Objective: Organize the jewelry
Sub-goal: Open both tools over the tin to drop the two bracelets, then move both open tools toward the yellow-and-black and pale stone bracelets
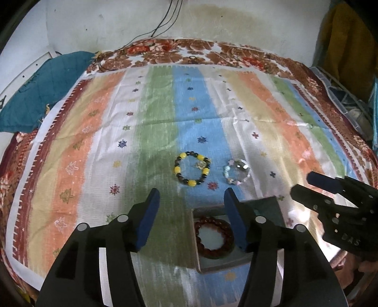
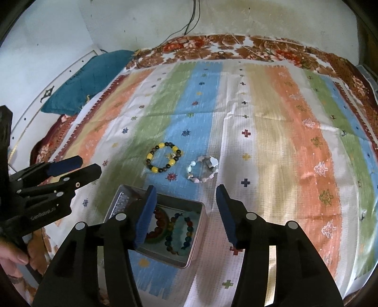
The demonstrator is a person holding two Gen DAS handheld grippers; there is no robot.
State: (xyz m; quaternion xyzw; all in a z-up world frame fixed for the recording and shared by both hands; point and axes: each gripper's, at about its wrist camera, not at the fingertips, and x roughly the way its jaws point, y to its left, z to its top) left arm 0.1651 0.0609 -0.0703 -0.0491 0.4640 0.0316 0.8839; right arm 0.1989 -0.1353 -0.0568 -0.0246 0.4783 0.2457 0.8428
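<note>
A yellow-and-dark beaded bracelet (image 1: 192, 171) (image 2: 164, 157) lies on the striped cloth, with a pale stone bracelet (image 1: 237, 173) (image 2: 203, 171) just to its right. Nearer me sits an open square tin (image 1: 195, 240) (image 2: 197, 236). Inside it are a red-brown bead bracelet (image 1: 208, 222) (image 2: 157, 226) and a multicoloured bead bracelet (image 2: 189, 232). My left gripper (image 1: 191, 191) (image 2: 88, 165) is open and empty, hovering over the tin's left part. My right gripper (image 2: 185, 187) (image 1: 303, 184) is open and empty above the tin's far right corner.
The striped cloth (image 2: 259, 132) covers a floral bedspread (image 1: 165, 50) against a stained wall. A teal cushion (image 1: 47, 87) lies at the back left, and black cables (image 1: 163, 21) hang down the wall. A hand (image 2: 11, 259) holds the left gripper's handle.
</note>
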